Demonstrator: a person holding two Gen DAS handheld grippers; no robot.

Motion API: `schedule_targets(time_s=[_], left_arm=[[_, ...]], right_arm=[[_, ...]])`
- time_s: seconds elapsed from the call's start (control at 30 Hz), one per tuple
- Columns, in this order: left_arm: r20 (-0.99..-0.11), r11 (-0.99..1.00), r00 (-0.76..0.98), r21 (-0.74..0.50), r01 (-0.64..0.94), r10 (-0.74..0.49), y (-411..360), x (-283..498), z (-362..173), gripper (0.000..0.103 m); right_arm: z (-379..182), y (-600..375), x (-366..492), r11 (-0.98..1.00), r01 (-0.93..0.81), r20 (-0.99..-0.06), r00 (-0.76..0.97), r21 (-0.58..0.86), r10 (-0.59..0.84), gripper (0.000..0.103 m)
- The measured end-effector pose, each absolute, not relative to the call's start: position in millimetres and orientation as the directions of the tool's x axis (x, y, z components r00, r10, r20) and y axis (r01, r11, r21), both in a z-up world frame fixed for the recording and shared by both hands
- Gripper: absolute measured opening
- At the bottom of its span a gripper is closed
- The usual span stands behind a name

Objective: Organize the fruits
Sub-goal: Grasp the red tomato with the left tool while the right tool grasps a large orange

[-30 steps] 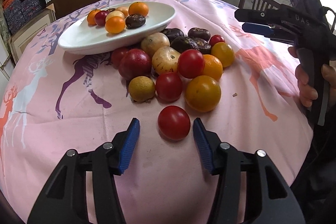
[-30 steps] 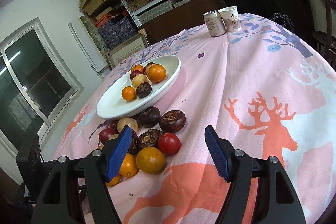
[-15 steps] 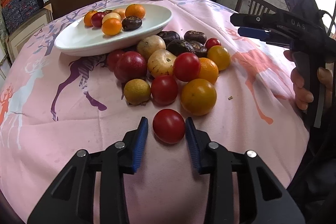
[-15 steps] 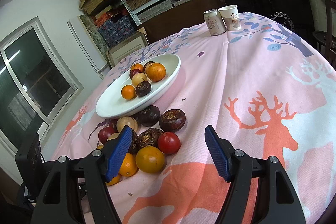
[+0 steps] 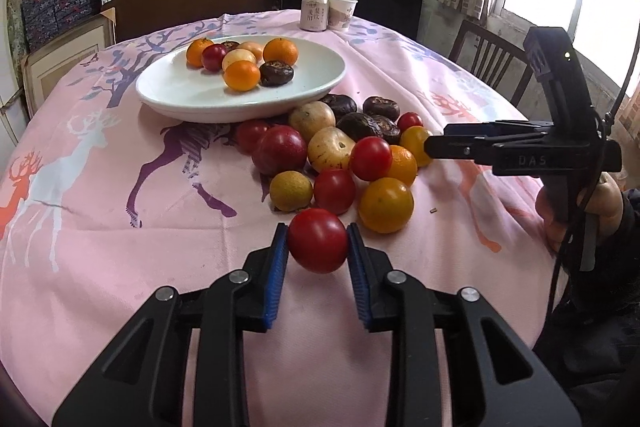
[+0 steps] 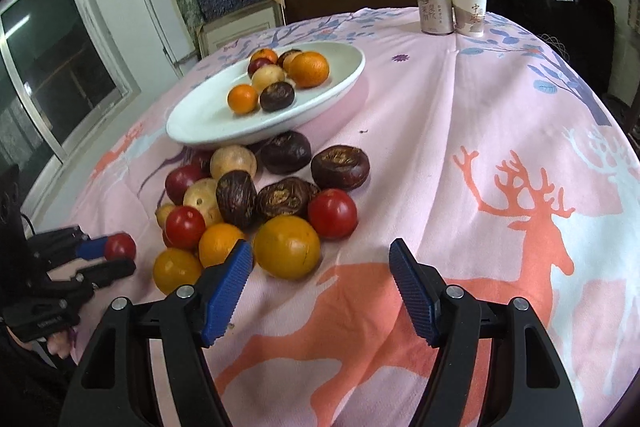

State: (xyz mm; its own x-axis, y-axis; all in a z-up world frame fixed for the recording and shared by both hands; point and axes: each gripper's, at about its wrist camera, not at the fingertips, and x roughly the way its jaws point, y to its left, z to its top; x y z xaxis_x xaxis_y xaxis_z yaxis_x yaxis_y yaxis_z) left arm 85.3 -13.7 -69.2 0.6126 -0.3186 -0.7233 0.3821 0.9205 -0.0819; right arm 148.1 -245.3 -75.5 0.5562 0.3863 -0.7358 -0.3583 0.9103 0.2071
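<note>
Left wrist view shows the left gripper with its blue fingers pressed against both sides of a red tomato, so it is holding that fruit at the near edge of the desk, just in front of the loose pile of fruit. Whether the tomato rests on the pink cloth or sits slightly above it I cannot tell. The white plate stands behind the pile, toward the far side of the desk, and already carries a few oranges, a red fruit, pale fruits and a dark one.

The right gripper hovers over the cloth at the near right of the pile with its fingers spread wide and nothing between them; a large orange fruit lies just beside its left finger.

The step in hand looks like the pick of one fruit for the plate. The next move calls for lifting the tomato clear of the neighbouring fruit, carrying it over the pile and the plate's rim, and letting go low over a bare part of the plate so it does not roll. A firm but gentle squeeze suits it, since the skin is smooth and round.
</note>
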Motion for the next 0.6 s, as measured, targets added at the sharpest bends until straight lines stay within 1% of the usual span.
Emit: schedule_targets(time_s=[0.17,0.3,0.53,0.57,0.6], left_arm=[[-0.724,0.919,0.608,-0.089,0.384,-0.324,-13,83,-72,0.028],[-0.722,0.921,0.611,-0.094,0.379,-0.325,-10,82,-72,0.028],[-0.723,0.921,0.609,-0.097,0.378,-0.326,-8,82,-73,0.028],[-0.722,0.921,0.61,-0.098,0.377,-0.326,-8,81,-73,0.028],[-0.722,0.921,0.61,-0.099,0.376,-0.326,-7,81,-73,0.028]], right_arm=[[-70,-230,142,0.902,-0.401,-0.736,0.561,0.159,0.38,0.051],[-72,-222,145,0.903,-0.404,-0.753,0.546,0.147,0.367,0.046],[-82,-213,160,0.912,-0.384,-0.796,0.503,0.142,0.336,0.047],[-81,-212,159,0.914,-0.384,-0.797,0.507,0.133,0.329,0.046],[-81,-211,158,0.913,-0.384,-0.796,0.507,0.135,0.331,0.042]])
